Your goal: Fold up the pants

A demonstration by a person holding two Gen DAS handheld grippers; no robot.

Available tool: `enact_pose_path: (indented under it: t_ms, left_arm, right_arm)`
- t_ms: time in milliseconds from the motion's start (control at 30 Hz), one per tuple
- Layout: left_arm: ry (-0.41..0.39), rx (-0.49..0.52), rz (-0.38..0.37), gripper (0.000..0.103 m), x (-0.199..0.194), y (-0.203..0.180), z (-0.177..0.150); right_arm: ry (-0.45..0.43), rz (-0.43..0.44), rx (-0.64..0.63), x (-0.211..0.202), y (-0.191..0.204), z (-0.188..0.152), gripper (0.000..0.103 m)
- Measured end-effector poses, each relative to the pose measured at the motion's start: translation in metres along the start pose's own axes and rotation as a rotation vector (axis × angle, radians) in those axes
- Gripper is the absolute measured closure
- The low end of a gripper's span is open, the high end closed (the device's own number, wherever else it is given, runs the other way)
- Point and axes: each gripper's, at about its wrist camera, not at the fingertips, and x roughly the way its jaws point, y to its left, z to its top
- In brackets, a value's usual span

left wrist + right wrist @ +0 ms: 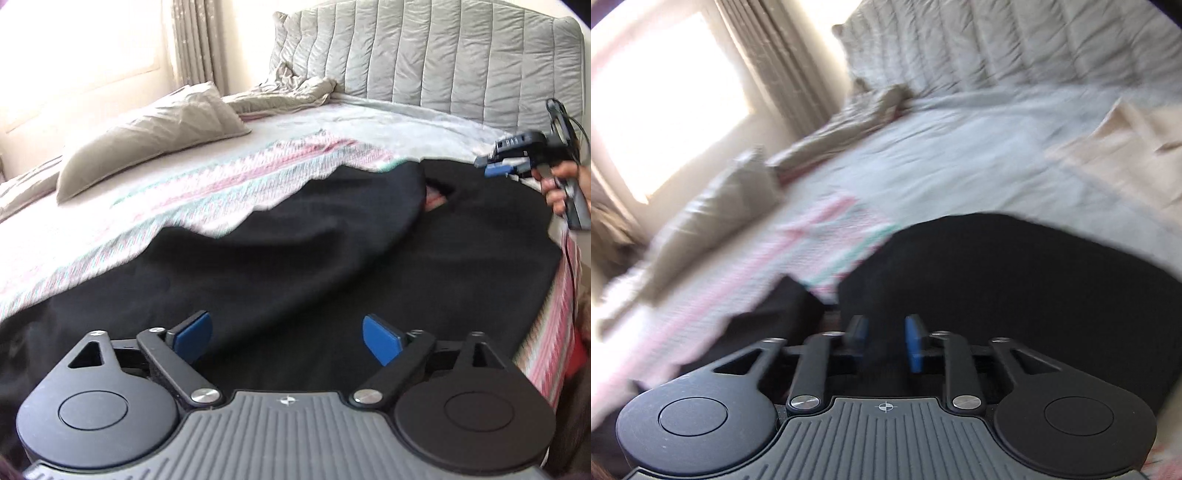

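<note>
- Left wrist view: the left gripper (pixel 287 338) hung just over the near end of the black pants (pixel 295 258), jaws spread wide, nothing between the blue pads (pixel 380 338). The pants lay on the striped bedspread (pixel 207 184), long axis running from here off to the far right. There the right gripper (pixel 493 166), in a hand (pixel 561 184), sat over the far end.
- Right wrist view, blurred: right gripper (pixel 886 341) jaws part-way apart, no cloth pinched that I could see, pants (pixel 1015 280) spreading right under and beyond the tips.
- No readable brand or writing, only a small round mark on each gripper body.
</note>
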Motion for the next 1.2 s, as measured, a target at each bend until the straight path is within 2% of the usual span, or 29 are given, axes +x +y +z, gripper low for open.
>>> enact_pose_path:
  t_ms: [233, 367, 533, 667, 733, 767, 867, 1000, 1067, 1133, 1200]
  left_arm:
    - [-0.003, -0.08, -0.068, 0.0, 0.073, -0.006, 0.075]
    - [-0.006, -0.079, -0.055, 0.0, 0.113, -0.02, 0.099]
    - [0.051, 0.01, -0.055, 0.0, 0.183, -0.041, 0.129]
    - [0.098, -0.005, -0.083, 0.0, 0.242, -0.038, 0.148]
    - [0.129, -0.053, -0.122, 0.004, 0.271, -0.03, 0.156]
    - [0.148, -0.084, -0.153, 0.01, 0.284, -0.026, 0.162]
    - [0.205, -0.161, -0.256, 0.018, 0.322, -0.016, 0.176]
    - [0.198, -0.148, -0.352, 0.022, 0.347, -0.018, 0.191]
    - [0.198, -0.138, -0.377, 0.026, 0.355, -0.022, 0.199]
    - [0.212, -0.132, -0.409, 0.033, 0.362, -0.029, 0.207]
    - [0.229, -0.133, -0.437, 0.054, 0.365, -0.036, 0.211]
  right_arm:
    - [0.116, 0.103, 0.026, 0.039, 0.024, 0.0, 0.066]
    - [0.154, 0.102, 0.045, 0.062, 0.025, -0.003, 0.057]
    - [0.196, 0.089, 0.113, 0.099, 0.023, 0.004, 0.058]
    - [0.18, 0.082, 0.129, 0.114, 0.026, 0.009, 0.058]
    - [0.163, 0.103, 0.142, 0.12, 0.022, 0.005, 0.058]
    - [0.152, 0.118, 0.15, 0.122, 0.018, 0.003, 0.059]
    - [0.103, 0.154, 0.128, 0.119, 0.014, -0.006, 0.062]
    - [0.08, 0.168, 0.076, 0.114, 0.018, -0.01, 0.061]
    - [0.08, 0.176, 0.077, 0.114, 0.017, -0.009, 0.061]
    - [0.077, 0.188, 0.1, 0.114, 0.013, -0.008, 0.061]
    - [0.071, 0.199, 0.125, 0.115, 0.01, -0.008, 0.061]
